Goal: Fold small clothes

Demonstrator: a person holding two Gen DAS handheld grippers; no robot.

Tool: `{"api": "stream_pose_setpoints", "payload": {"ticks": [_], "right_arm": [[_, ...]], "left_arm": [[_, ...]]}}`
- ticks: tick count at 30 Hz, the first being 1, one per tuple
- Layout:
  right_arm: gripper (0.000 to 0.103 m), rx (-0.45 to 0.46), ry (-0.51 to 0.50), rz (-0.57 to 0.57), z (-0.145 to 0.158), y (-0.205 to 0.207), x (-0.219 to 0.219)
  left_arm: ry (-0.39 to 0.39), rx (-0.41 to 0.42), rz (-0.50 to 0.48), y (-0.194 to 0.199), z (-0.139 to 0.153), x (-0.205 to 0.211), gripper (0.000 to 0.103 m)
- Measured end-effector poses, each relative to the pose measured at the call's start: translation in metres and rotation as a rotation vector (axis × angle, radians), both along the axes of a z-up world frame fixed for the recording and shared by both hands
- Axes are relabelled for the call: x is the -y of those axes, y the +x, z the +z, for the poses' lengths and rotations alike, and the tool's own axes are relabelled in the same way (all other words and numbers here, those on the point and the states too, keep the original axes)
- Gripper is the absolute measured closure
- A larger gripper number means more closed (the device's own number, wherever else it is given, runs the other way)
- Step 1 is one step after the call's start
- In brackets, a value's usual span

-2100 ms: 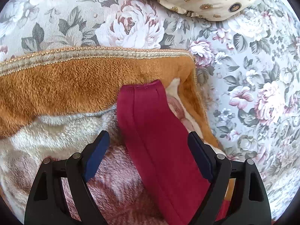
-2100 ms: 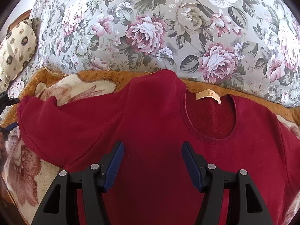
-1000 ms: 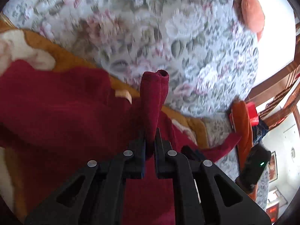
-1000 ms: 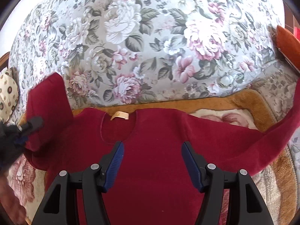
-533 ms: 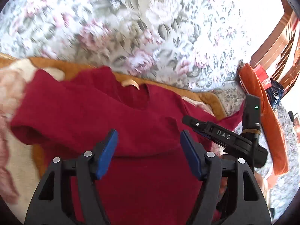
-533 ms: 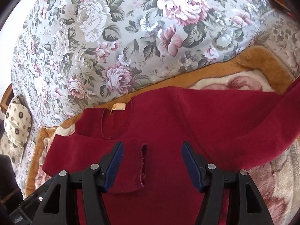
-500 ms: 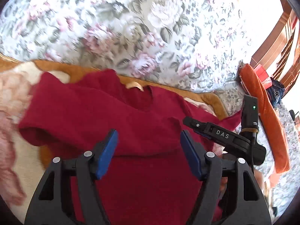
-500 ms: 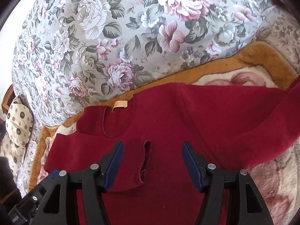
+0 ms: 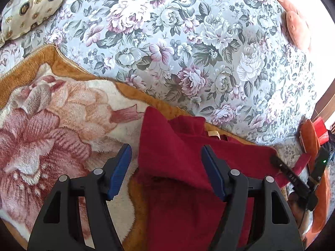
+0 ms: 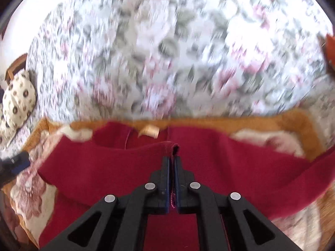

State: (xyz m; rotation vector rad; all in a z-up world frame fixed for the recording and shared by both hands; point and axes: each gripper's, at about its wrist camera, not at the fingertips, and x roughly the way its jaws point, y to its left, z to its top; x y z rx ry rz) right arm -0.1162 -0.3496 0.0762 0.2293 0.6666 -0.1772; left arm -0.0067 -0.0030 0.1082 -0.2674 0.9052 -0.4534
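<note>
Floral upholstery (image 9: 188,41) fills the upper frame of both views, with a gold-patterned cushion (image 9: 27,2) at upper left; below it lies a plush blanket (image 9: 52,125) with an orange border and a large pink flower motif. Left wrist view: left gripper (image 9: 166,171) at lower centre, blue-padded jaws spread wide, hovering over the dark red sweater (image 9: 178,156), which lies on the blanket right of centre. Right wrist view, upper part motion-blurred: right gripper (image 10: 171,163) at lower centre, jaws pressed together, pinching the cuff of a sleeve (image 10: 174,146) folded across the sweater's body, just below the tan neck label (image 10: 149,133)
</note>
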Motion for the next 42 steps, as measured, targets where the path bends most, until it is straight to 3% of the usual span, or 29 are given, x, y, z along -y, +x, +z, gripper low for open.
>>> {"api": "stream_pose_setpoints", "payload": {"ticks": [3,5,8,12,16,18,20,23,26,29,33,38,42], "right_arm": [[0.099,0.028,-0.114,-0.097,0.019,-0.010,0.023],[0.099,0.002,-0.164,-0.158,0.014,-0.010,0.040],[0.099,-0.065,-0.216,-0.225,-0.013,0.000,0.061],[0.099,-0.229,-0.179,-0.189,-0.048,0.010,0.073],[0.065,-0.124,-0.169,-0.287,-0.029,-0.016,0.077],[0.065,-0.077,-0.129,-0.231,-0.018,-0.019,0.067],[0.065,-0.086,-0.080,-0.098,-0.021,-0.004,0.047],[0.066,-0.128,0.000,0.047,-0.044,0.021,0.021],[0.067,-0.173,-0.030,0.125,-0.071,0.041,-0.010],[0.067,-0.240,-0.107,0.088,-0.096,0.063,-0.019],[0.067,-0.237,-0.121,0.044,-0.088,0.062,-0.014],[0.067,-0.222,-0.130,0.028,-0.069,0.024,0.003],[0.067,-0.275,-0.160,0.010,-0.080,-0.003,0.009]], "left_arm": [[0.041,-0.008,-0.022,0.000,-0.009,0.018,0.034],[0.065,-0.025,-0.042,0.000,-0.020,0.032,0.034],[0.093,-0.050,-0.058,0.002,-0.034,0.050,0.034],[0.143,-0.056,-0.083,0.005,-0.043,0.071,0.034],[0.200,-0.035,-0.067,0.015,-0.045,0.084,0.034],[0.213,-0.025,-0.056,0.023,-0.046,0.091,0.034],[0.243,-0.017,-0.028,0.031,-0.049,0.098,0.034],[0.327,-0.043,0.012,0.049,-0.065,0.106,0.034],[0.385,-0.080,0.041,0.062,-0.086,0.105,0.034],[0.362,-0.092,0.087,0.070,-0.096,0.093,0.032],[0.344,-0.107,0.077,0.069,-0.093,0.084,0.032],[0.281,-0.109,0.040,0.041,-0.079,0.070,0.033],[0.325,-0.097,-0.003,0.009,-0.086,0.075,0.032]]}}
